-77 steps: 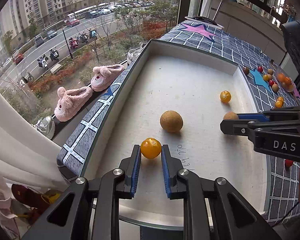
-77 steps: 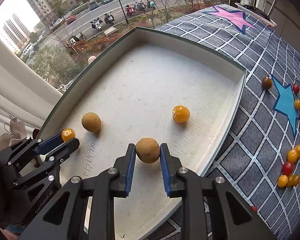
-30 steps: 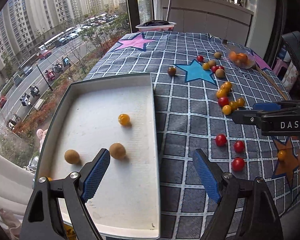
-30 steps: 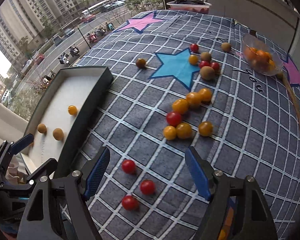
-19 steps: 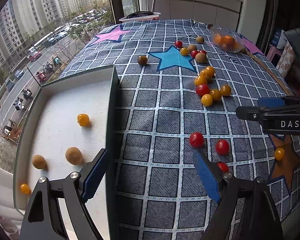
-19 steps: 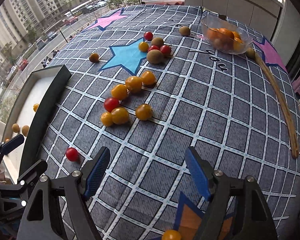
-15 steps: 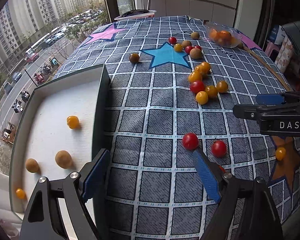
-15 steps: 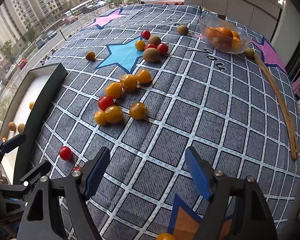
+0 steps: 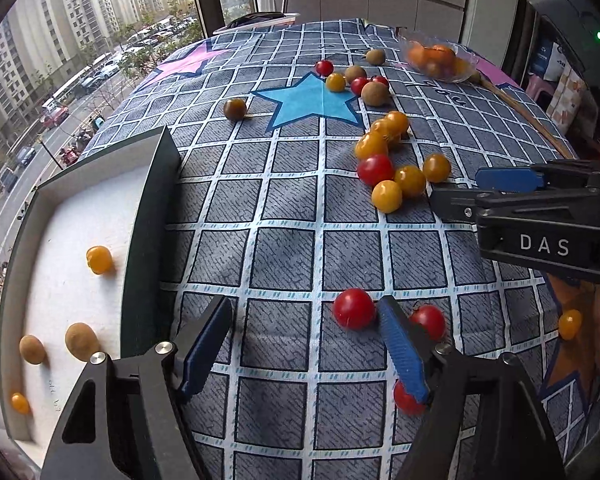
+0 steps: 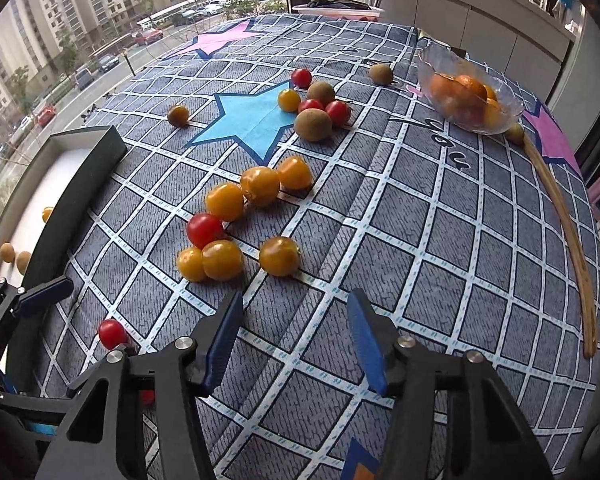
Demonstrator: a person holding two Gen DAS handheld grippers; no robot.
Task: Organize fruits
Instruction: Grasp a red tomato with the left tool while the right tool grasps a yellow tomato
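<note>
My left gripper (image 9: pixel 304 344) is open and empty above the checked cloth; a red cherry tomato (image 9: pixel 353 313) lies just inside its right finger, two more red ones (image 9: pixel 430 321) beside and under it. The white tray (image 9: pixel 76 280) at left holds two yellow tomatoes (image 9: pixel 99 259) and two brown fruits (image 9: pixel 81 340). My right gripper (image 10: pixel 296 340) is open and empty, just short of a cluster of yellow tomatoes (image 10: pixel 222 259) and a red one (image 10: pixel 204 229). More fruit (image 10: pixel 313 124) lies by the blue star.
A glass bowl of oranges (image 10: pixel 466 96) stands at the far right. A bamboo stick (image 10: pixel 568 232) lies along the right side. The tray's dark wall (image 9: pixel 150 240) rises at left. A window edge is beyond the tray.
Both grippers released fruit in the tray, opened wide and swung right over the cloth. They have since come lower and closer to the loose tomatoes.
</note>
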